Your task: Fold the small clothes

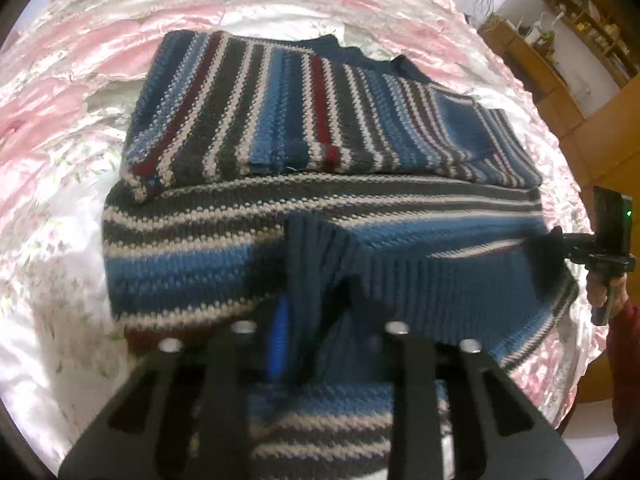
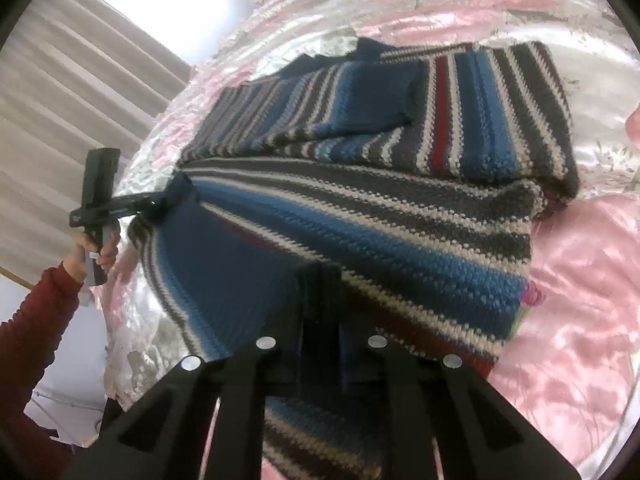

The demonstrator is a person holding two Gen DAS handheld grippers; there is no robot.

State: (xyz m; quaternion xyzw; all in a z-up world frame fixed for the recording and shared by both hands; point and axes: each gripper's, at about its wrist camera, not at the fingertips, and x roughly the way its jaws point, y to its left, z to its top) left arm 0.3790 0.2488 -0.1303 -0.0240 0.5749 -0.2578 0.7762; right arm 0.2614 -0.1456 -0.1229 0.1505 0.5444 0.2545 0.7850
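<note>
You hold the striped knit sweater by its ribbed hem, left gripper and right gripper each pinched tight on the ribbing (sleeves already laid across the body toward twelve o'clock). It lies on the pink satin bedspread, the hem raised, probably to fold it upward.

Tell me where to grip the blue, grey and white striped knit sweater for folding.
By its ribbed navy hem, coming from the near edge: that thick band bunches easily for pinching. The left gripper and right gripper are shut on it.
</note>
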